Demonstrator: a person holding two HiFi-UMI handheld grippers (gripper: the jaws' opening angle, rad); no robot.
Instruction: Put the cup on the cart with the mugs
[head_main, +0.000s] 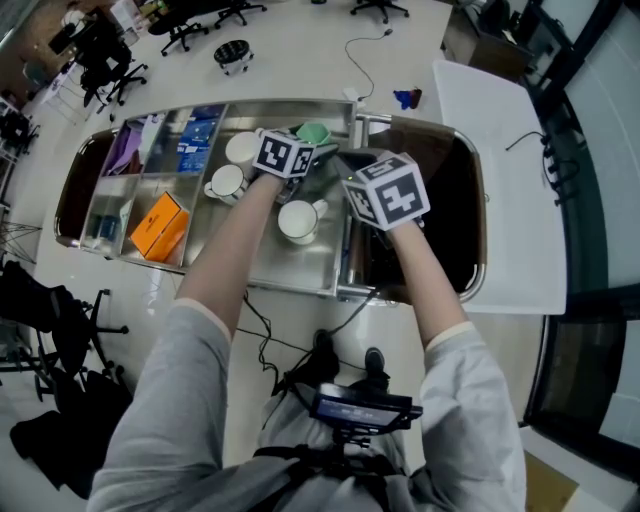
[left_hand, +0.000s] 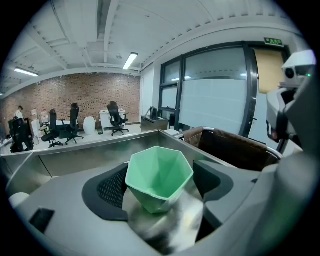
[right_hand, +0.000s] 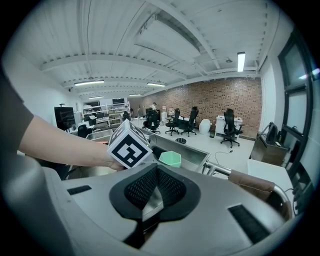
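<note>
**Green cup stands on the cart between the left gripper's parted jaws**

Closest to the person, the right gripper (right_hand: 156, 172) hovers over the right part of the steel cart (head_main: 270, 262). Its jaws are clenched together with nothing between them.

Just ahead of it, the left gripper (left_hand: 161, 186) reaches over the cart's middle section. Its jaws stand released and wide apart. The green faceted cup (left_hand: 159, 172) sits upright between them on the steel surface, with a clear gap on its right side, so the pads do not press on it.

A white mug (head_main: 299, 221) stands nearer the person than the cup, in the same section. Two more white mugs (head_main: 227, 182) sit to the left of the left gripper.

Further left, a separate compartment holds an orange box (head_main: 160, 226). A dark brown bag (head_main: 455, 190) fills the cart's right end, and a white table (head_main: 500, 150) stands just beyond it.

Past the cart lies a pale office floor with black swivel chairs (head_main: 185, 30) and a brick wall (left_hand: 75, 95) behind.
</note>
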